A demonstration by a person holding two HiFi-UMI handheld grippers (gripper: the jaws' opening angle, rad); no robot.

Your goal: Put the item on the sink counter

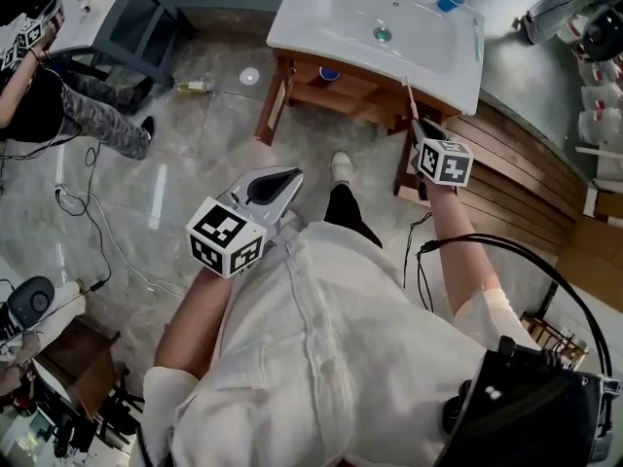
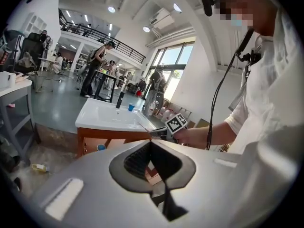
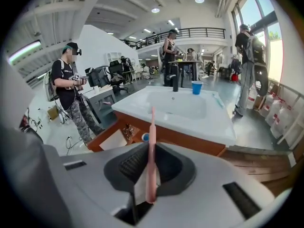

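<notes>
White sink counter (image 1: 310, 35) ahead; right gripper (image 3: 149, 151) jaws clamp a thin pink stick (image 3: 152, 127), left gripper (image 2: 151, 150) jaws together, empty

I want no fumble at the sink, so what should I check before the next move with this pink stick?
1. Grip: right gripper shut on the pink stick: ok.
2. Stick pose: upright between the jaws, tip pointing ahead: ok.
3. Landing spot: sink counter shows bare rim beside the basin: ok.
4. Obstacles: blue cup and faucet stand at the far edge: ok.
5. Left gripper shut and empty: ok.
6. Stick over the counter: not ok, the head view shows it short of the front edge.
</notes>
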